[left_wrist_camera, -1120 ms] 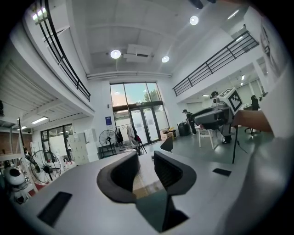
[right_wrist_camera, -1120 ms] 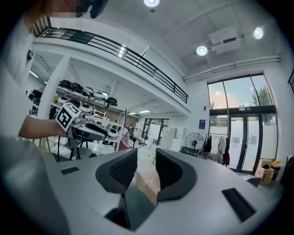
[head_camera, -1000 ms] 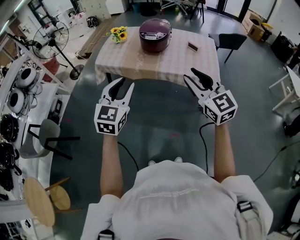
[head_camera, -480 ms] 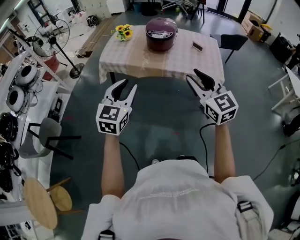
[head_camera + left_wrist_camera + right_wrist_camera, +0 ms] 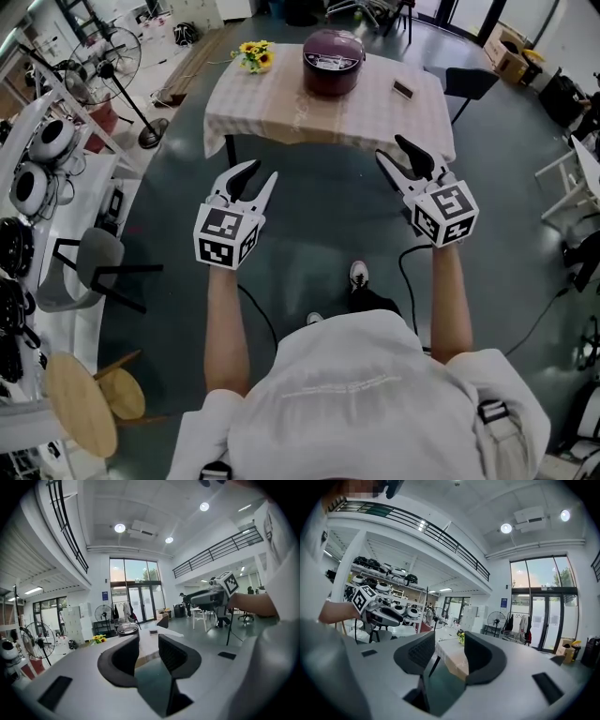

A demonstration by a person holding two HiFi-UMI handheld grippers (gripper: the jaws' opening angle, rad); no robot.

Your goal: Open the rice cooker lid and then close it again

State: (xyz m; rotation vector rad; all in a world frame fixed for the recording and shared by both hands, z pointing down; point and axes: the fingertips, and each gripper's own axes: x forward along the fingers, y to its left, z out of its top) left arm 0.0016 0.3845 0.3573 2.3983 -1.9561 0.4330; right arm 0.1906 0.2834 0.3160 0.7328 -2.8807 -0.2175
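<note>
A round, dark maroon rice cooker (image 5: 333, 49), lid down and a silvery panel set into its top, sits near the far edge of a table (image 5: 281, 108) draped in a pale checked cloth, yellow flowers (image 5: 255, 56) to its left. A person stands well back from it. The left gripper (image 5: 258, 172) is held level with jaws apart and empty. The right gripper (image 5: 394, 150) has jaws opening, with nothing between them.
</note>
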